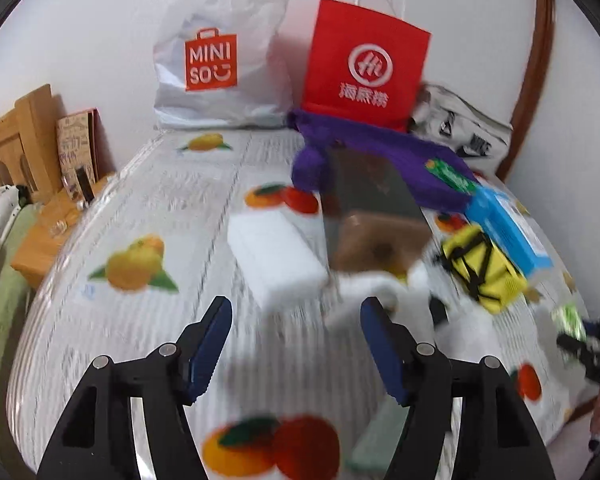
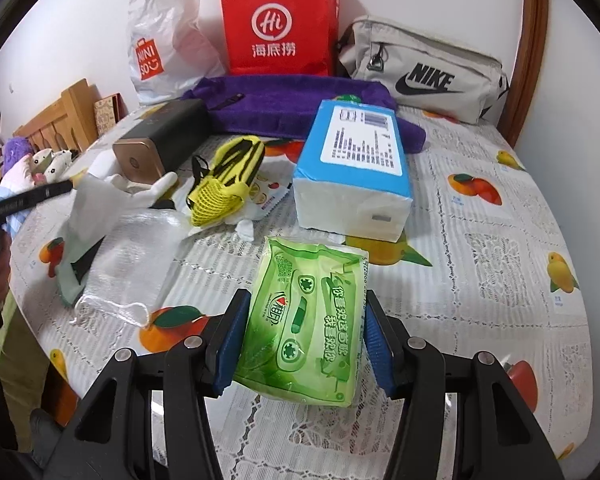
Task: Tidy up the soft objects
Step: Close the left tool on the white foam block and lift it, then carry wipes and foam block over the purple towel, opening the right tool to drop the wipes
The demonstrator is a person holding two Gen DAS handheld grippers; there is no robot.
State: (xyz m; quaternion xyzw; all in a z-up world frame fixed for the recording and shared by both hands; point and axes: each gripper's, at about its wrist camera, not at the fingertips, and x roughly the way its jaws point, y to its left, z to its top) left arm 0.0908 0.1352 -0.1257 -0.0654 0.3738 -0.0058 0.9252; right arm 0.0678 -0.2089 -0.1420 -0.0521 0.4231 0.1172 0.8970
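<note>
The right claw [image 2: 304, 344] is clamped on a soft green plastic pack of tissues [image 2: 306, 328], its blue pads pressing the two long sides while the pack's far end reaches out over the round worktop covered in a white lace cloth with printed fruit [image 2: 500, 248]. Whether the pack's underside rests on the cloth or is lifted clear cannot be told. The left claw [image 1: 296, 344] stands apart and holds nothing, poised above the cloth near a white rectangular block [image 1: 276, 260]; its view is smeared by motion.

The main risk is probably the grip itself. The pack is squashy and slick, held only near its rear half, so a quick swing could let it slide forward out of the pads or sag at the free end. Squeezing harder would likely just crush it.

The second risk is the crowding ahead. A large blue-and-white brick of paper tissues [image 2: 356, 172] lies just beyond the pack, a yellow mesh pouch with black straps [image 2: 228, 180] lies to its left, and a crumpled clear plastic wrapper [image 2: 128, 260] sprawls beside the right claw. A low carry could snag the wrapper or nudge the brick.

The left claw, moving fast near the white block, might also knock it, or cross the right claw's path.
</note>
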